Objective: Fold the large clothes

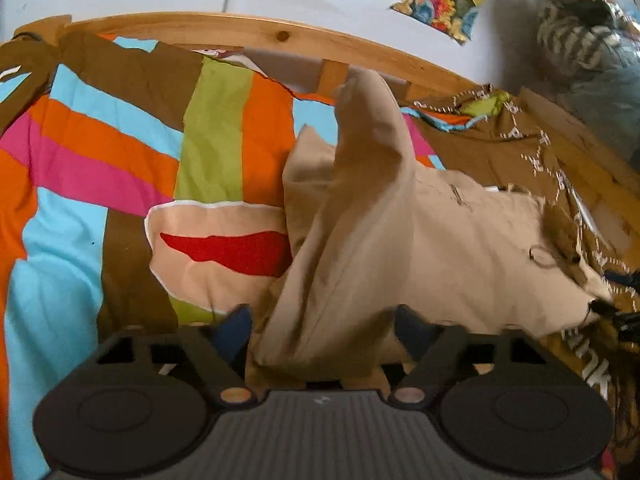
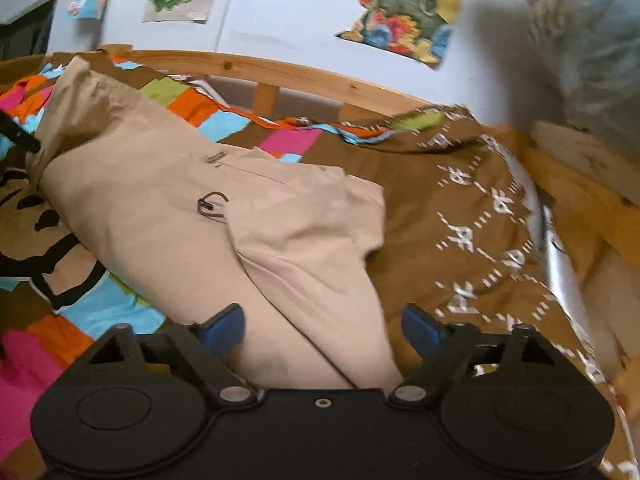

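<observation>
Beige trousers [image 1: 440,240] lie crumpled on a bed, over a multicoloured striped duvet [image 1: 100,160]. One leg [image 1: 368,152] rises in a fold toward the headboard. My left gripper [image 1: 322,328] is open, its blue-padded fingers [image 1: 234,332] wide apart with beige cloth bunched between them. In the right wrist view the trousers [image 2: 168,216] spread to the left, showing a pocket seam and a small dark cord loop [image 2: 212,204]. My right gripper [image 2: 322,328] is also open, and a trouser end [image 2: 320,304] lies loosely between its fingers.
A wooden bed rail [image 1: 240,32] runs along the far side below a pale wall with posters [image 2: 404,4]. Brown bedding with white lettering [image 2: 472,220] covers the right side. Wooden frame parts [image 2: 580,184] and a grey-blue bundle [image 1: 600,80] stand at the right edge.
</observation>
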`<action>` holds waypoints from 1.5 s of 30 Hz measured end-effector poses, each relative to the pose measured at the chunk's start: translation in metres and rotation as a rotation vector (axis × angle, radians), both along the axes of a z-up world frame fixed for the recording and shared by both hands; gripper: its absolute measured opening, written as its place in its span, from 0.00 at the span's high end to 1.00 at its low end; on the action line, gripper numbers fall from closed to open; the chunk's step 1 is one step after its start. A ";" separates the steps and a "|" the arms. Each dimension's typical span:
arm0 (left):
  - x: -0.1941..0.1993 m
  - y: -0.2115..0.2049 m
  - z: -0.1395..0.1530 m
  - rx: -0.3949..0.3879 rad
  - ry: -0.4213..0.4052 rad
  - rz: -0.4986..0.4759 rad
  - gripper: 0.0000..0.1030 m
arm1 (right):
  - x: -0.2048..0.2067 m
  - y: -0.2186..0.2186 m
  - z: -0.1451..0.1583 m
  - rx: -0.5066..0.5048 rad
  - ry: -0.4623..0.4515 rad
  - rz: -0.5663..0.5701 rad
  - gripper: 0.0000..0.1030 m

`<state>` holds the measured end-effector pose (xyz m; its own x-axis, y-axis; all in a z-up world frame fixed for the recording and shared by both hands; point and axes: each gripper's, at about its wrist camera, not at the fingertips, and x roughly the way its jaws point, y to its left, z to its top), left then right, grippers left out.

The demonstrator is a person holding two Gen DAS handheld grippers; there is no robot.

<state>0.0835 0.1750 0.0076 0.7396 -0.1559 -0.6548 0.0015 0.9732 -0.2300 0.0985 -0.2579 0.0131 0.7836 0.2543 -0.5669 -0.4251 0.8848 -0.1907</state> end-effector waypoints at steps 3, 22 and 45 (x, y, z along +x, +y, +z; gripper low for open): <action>0.001 0.005 0.004 -0.005 -0.009 0.008 0.85 | 0.011 -0.003 0.002 0.095 -0.005 -0.029 0.74; -0.015 0.054 -0.023 -0.243 0.015 0.188 0.55 | -0.002 -0.096 0.025 0.469 0.251 -0.406 0.36; -0.046 0.030 -0.004 0.145 0.034 -0.087 0.95 | -0.001 -0.107 0.010 0.576 0.326 -0.563 1.00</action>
<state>0.0374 0.2052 0.0036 0.7043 -0.1200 -0.6997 0.0815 0.9928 -0.0883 0.0976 -0.3653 0.0232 0.7002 0.1936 -0.6872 0.1497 0.9013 0.4064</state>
